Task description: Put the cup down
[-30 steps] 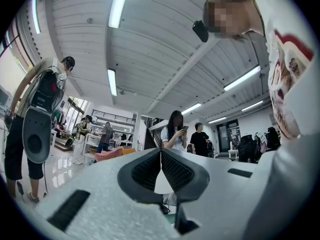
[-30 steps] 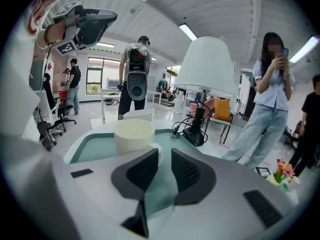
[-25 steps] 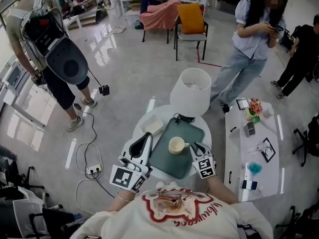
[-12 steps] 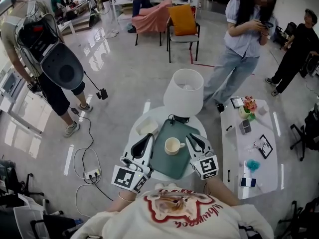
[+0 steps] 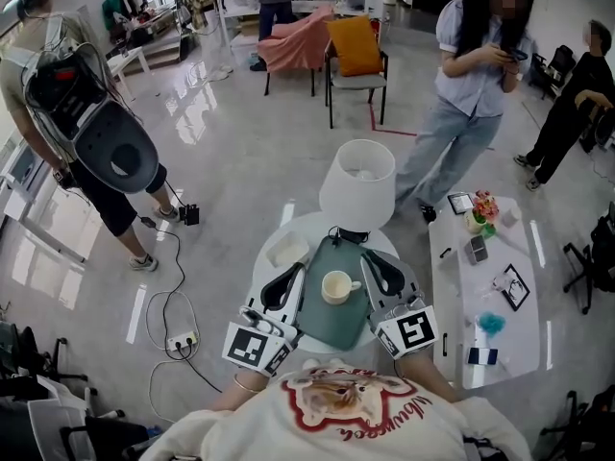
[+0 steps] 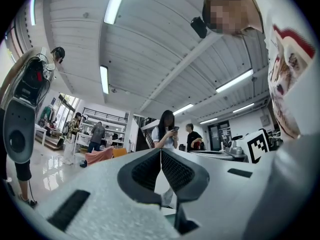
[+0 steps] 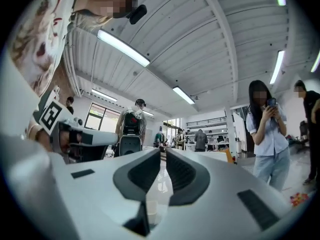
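A cream cup (image 5: 336,286) stands upright on the green tray (image 5: 332,327), its handle to the right, and nothing is touching it. My left gripper (image 5: 282,286) hovers left of the tray, apart from the cup. In the left gripper view the left gripper (image 6: 160,150) points up into the room, its jaw tips touching with nothing between them. My right gripper (image 5: 382,275) sits just right of the cup, clear of the handle. The right gripper view has the right gripper (image 7: 163,151) with a narrow gap between its jaws, holding nothing.
The tray lies on a small round white table (image 5: 272,279) with a white lamp (image 5: 357,185) at its far side and a white dish (image 5: 286,250) at the left. A long white side table (image 5: 452,329) with small items stands to the right. People stand around; cables lie on the floor at the left.
My right gripper has drawn away from the cup's handle and both grippers have tilted upward. The cup stays on the tray.
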`<state>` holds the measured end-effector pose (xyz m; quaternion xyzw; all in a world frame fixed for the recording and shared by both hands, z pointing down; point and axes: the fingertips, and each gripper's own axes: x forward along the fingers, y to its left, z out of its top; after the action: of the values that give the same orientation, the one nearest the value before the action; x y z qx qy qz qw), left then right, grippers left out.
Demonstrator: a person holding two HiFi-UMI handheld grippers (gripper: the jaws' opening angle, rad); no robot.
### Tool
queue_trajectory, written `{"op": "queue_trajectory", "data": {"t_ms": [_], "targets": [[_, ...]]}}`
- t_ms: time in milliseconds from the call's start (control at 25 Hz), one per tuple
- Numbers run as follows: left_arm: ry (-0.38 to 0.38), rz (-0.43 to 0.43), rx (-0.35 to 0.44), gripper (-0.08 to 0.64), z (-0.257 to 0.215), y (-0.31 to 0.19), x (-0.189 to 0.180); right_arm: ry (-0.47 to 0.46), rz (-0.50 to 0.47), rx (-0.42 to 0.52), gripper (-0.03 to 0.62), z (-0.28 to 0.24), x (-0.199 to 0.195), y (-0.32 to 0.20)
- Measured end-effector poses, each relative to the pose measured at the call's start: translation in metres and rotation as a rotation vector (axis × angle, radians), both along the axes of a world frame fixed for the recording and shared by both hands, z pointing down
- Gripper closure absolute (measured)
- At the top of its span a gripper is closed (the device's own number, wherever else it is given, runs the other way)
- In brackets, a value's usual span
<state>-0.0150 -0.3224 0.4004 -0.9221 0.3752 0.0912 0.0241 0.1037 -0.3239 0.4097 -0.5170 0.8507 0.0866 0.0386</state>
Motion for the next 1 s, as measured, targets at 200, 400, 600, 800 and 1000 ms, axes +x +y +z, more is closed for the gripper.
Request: {"op": "queue_trajectory", "data": {"t_ms": [200,400,600,800,1000], "targets": [[-0.001,0.012,-0.001,0.543,-0.001,0.002,0.001,-0.031,-0.027,0.017,0.545,-0.024,-0.009,0.008],[0.001,0.034,-0.002,0.543,0.0,0.007,0.005,-0.029,-0.024,0.019,0.563,-0.033,-0.016,0.016],[0.0,0.053,-0.008,0.543,0.002,0.012,0.005,-0.034,-0.03,-0.012,0.565,-0.026,-0.024,0.023],[-0.001,0.067,-0.008,0.543,0.005,0.018,-0.003,-0.035,-0.018,-0.017,0.565,-0.016,-0.038,0.028],[-0.006,0.08,-0.021,0.543,0.019,0.024,-0.013,-0.058,0.002,-0.013,0.565,-0.007,-0.05,0.039]]}}
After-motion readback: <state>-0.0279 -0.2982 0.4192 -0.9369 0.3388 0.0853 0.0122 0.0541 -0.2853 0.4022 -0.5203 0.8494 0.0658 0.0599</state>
